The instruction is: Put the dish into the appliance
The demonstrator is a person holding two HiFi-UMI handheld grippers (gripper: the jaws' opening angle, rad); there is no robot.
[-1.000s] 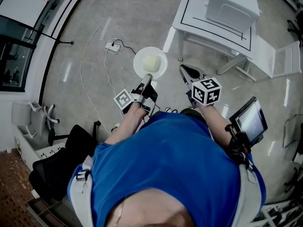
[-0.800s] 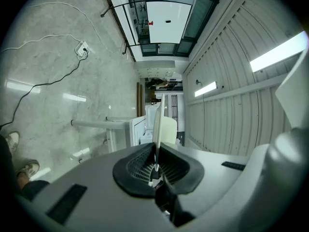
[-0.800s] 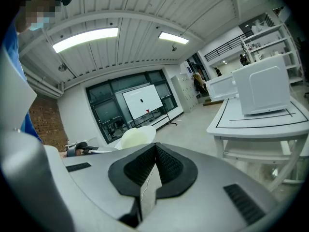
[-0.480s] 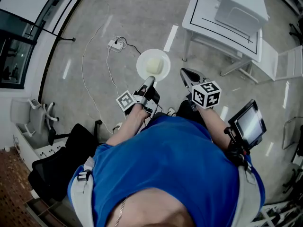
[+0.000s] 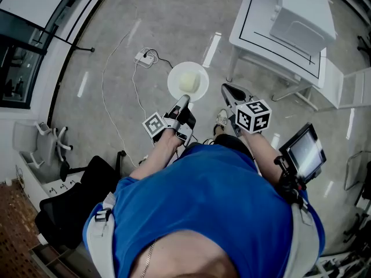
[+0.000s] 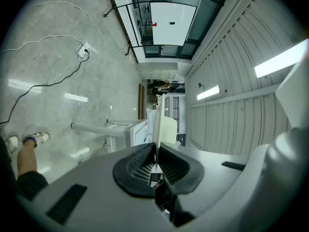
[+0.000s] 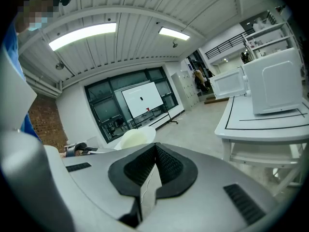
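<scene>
In the carrying step, with the dish [image 5: 188, 80] pinched by its rim in the clenched left gripper [image 5: 185, 100] above the floor, well apart from the microwave [image 5: 304, 13] at the far edge of the white table [image 5: 258, 19], right gripper [image 5: 225, 88] clenched on nothing; next, probably, to come near and open the door.

Two grippers: one left gripper [image 5: 184, 99] and one right gripper [image 5: 225, 89]. One white dish [image 5: 175, 84] carrying one pale lump of food [image 5: 188, 82]. One white appliance [image 5: 304, 16] on one white tabletop [image 5: 250, 25]. One power strip [image 5: 145, 57], one black chair [image 5: 75, 207], one screen [image 5: 304, 152] and two shoes [image 6: 36, 138].
</scene>
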